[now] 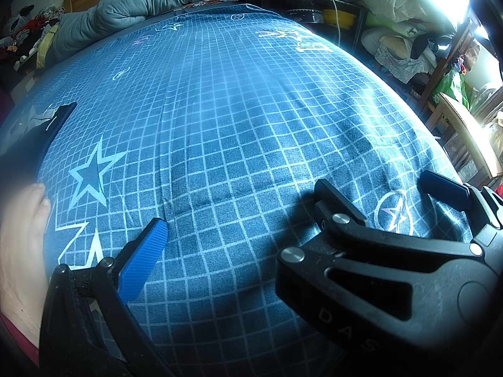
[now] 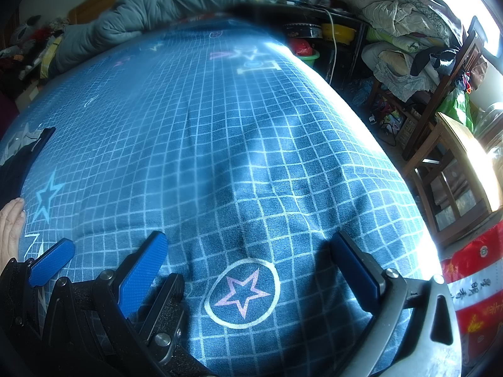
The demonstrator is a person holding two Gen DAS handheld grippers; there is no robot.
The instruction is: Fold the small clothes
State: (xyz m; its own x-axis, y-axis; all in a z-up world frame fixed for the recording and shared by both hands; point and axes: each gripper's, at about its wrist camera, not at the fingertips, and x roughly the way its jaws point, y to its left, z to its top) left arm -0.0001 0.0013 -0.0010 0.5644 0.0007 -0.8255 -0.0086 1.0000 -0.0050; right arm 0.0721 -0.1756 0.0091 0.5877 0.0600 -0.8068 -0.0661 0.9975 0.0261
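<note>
Left wrist view is showing a small dark garment (image 1: 30, 135) lying flat at the far left of the bed, on a blue bed sheet (image 1: 239, 119) printed with a white grid and stars. Most of the garment is running off the frame. Its visible straight edge is pointing away from the camera, toward the rolled grey quilt (image 1: 132, 3) at the head of the bed, and a paler grey part is showing at its far end. Its full long axis cannot be made out.

A bare hand (image 1: 22, 235) is resting flat on the sheet just on the near side of the garment. The left claw (image 1: 248, 229) is hovering well to the right of the garment and gripping nothing. Its one visible blue finger (image 1: 141, 260) is standing far out to the side, so it is reading as spread wide, while its mate is hiding behind the right claw (image 1: 372, 182). The letters "DAS" are showing on that claw's black body.

Right wrist view is showing the right claw (image 2: 248, 238) gaping wide and empty over a circled pink star (image 2: 242, 292) on the sheet. The garment (image 2: 19, 160) is lying well apart, across the sheet at the left edge. A red and white cloth (image 2: 471, 292) off the bed's right side is carrying Chinese characters that are too small to read.
</note>
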